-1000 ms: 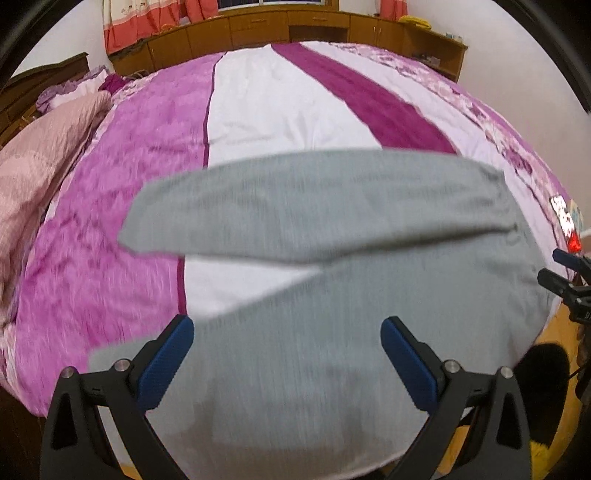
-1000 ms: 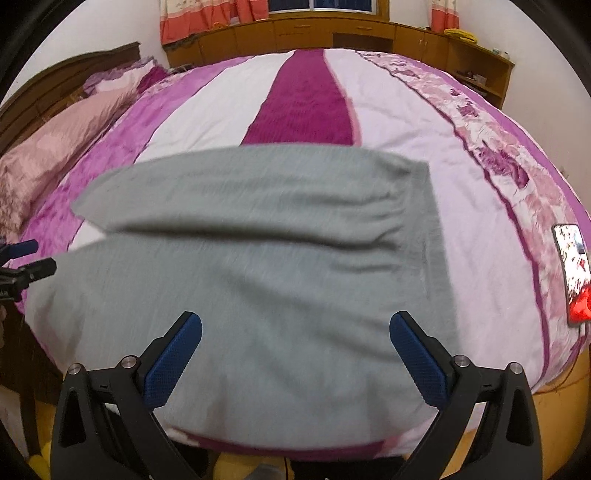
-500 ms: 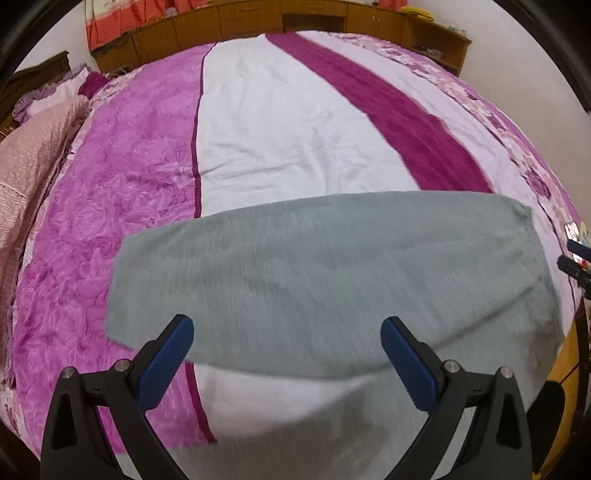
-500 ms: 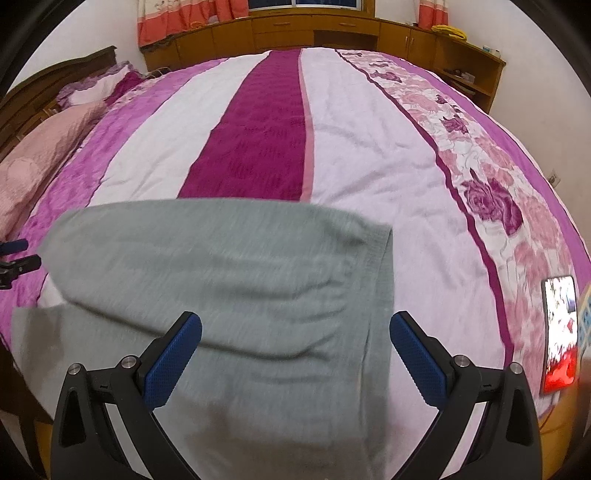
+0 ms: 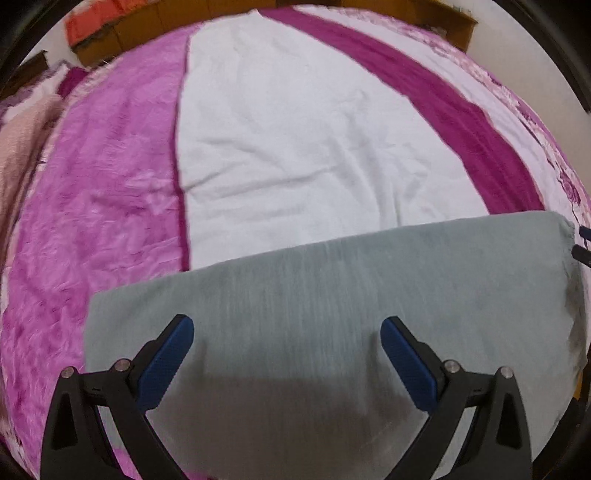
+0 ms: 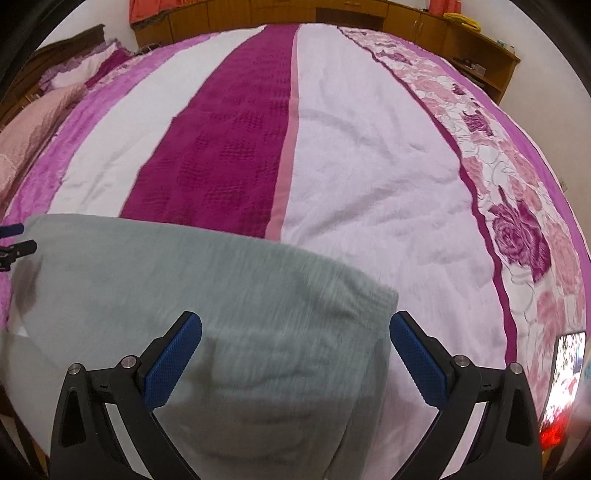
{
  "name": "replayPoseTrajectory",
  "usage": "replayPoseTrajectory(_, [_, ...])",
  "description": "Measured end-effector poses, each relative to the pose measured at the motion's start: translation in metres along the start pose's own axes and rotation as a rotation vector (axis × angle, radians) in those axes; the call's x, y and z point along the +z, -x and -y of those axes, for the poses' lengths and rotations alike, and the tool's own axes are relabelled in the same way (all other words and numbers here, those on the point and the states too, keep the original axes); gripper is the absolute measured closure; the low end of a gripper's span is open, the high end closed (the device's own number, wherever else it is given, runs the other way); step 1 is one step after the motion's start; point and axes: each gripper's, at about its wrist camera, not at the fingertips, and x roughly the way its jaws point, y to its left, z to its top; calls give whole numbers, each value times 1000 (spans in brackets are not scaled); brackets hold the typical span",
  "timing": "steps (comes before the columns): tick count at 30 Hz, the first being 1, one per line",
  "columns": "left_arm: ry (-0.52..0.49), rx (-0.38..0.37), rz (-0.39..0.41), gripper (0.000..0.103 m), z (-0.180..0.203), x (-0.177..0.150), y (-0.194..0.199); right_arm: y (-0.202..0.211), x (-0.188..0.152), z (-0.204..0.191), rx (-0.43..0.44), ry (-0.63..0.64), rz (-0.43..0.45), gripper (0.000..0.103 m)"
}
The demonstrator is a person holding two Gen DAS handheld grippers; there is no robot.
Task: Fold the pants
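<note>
Only right wrist view shows phone (image 6: 565,380) beside pants (image 6: 207,295)

Striped bedspread (image 6: 369,155) (phone (image 6: 565,373) at edge)

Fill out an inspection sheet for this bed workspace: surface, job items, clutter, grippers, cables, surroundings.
Surface: bed cover with pink, white and magenta stripes and a rose border, lightly wrinkled.
Job's things: grey pants lie flat across the near edge of the bed; waistband end toward the right in the right wrist view.
Clutter: a phone with its screen lit lies at the bed's right edge.
Grippers: left gripper open, blue fingers spread over the pants; right gripper open, over the waist end. Neither holds cloth.
Cables: nothing seen.
Surroundings: wooden cabinets behind the bed, pink pillow at left.
</note>
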Motion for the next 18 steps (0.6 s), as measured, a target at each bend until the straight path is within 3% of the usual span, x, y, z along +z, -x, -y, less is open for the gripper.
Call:
replayPoseTrajectory(12, [-36, -68, -29, 0, -12, 25, -44, -54, 16, 5, -2, 69, -102, 4])
replayPoseTrajectory(15, [-82, -73, -9, 0, -12, 24, -53, -61, 16, 10, 44, 63, -85, 3])
replayPoseTrajectory(18, [-62, -90, -4, 0, -14, 25, -58, -63, 15, 11, 63, 87, -61, 3])
